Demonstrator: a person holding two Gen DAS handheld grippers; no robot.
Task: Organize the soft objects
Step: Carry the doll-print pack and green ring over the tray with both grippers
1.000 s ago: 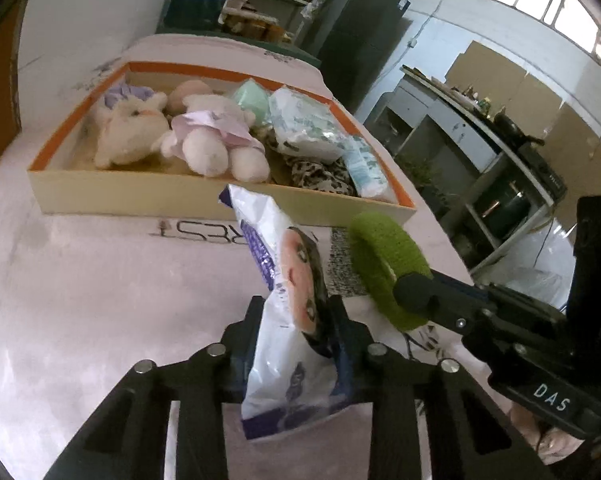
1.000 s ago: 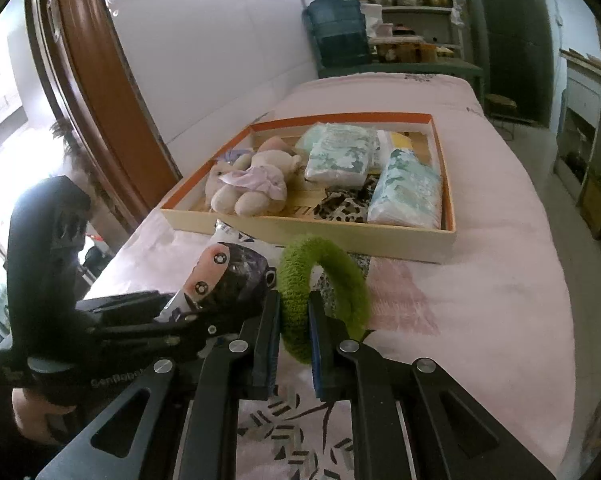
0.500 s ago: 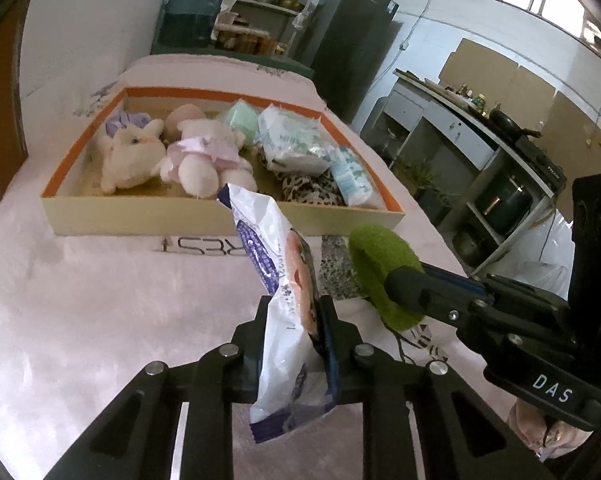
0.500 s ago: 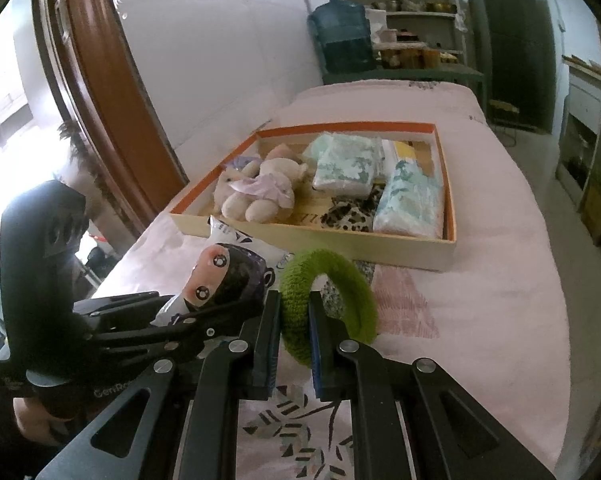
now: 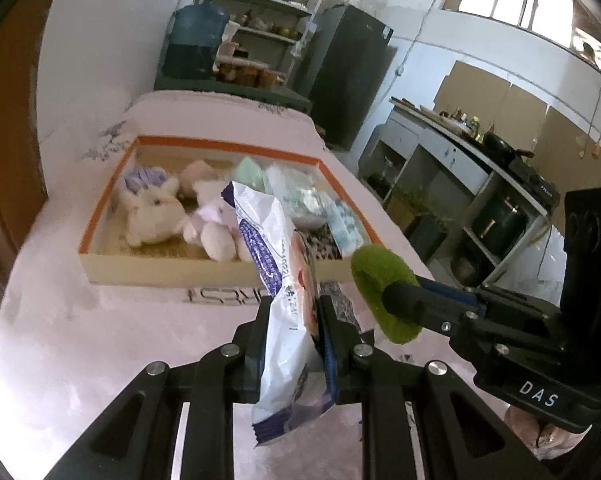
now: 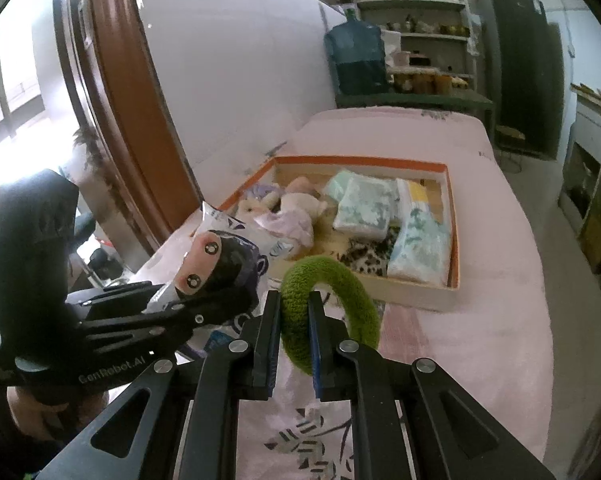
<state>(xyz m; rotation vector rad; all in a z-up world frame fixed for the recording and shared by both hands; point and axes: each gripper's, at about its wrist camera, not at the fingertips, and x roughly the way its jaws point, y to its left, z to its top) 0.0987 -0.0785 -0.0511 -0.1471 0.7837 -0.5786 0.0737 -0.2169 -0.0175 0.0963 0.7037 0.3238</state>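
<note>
My left tool (image 5: 292, 332) is clamped tight on a white and purple plastic packet (image 5: 278, 292), pinching it near the middle so the top stands tall and the bottom hangs slack below the pads. My right tool (image 6: 294, 336) is squeezed shut on one side of a fuzzy green ring (image 6: 328, 304), with most of the loop sticking out past the tips. Both are held up over the pink-covered tabletop (image 6: 500, 280), short of the orange-rimmed box (image 5: 100, 216) where the plush toys (image 5: 152, 216) and other soft packs (image 6: 420, 244) already lie. The packet's film looks slick, and I reckon it could slide out of the pinch if I swing it. The two tools are close together, so the ring could brush the packet or the tools could knock on the way in. The box looks fairly full; dropping blind could leave something on the rim or topple a toy.
</note>
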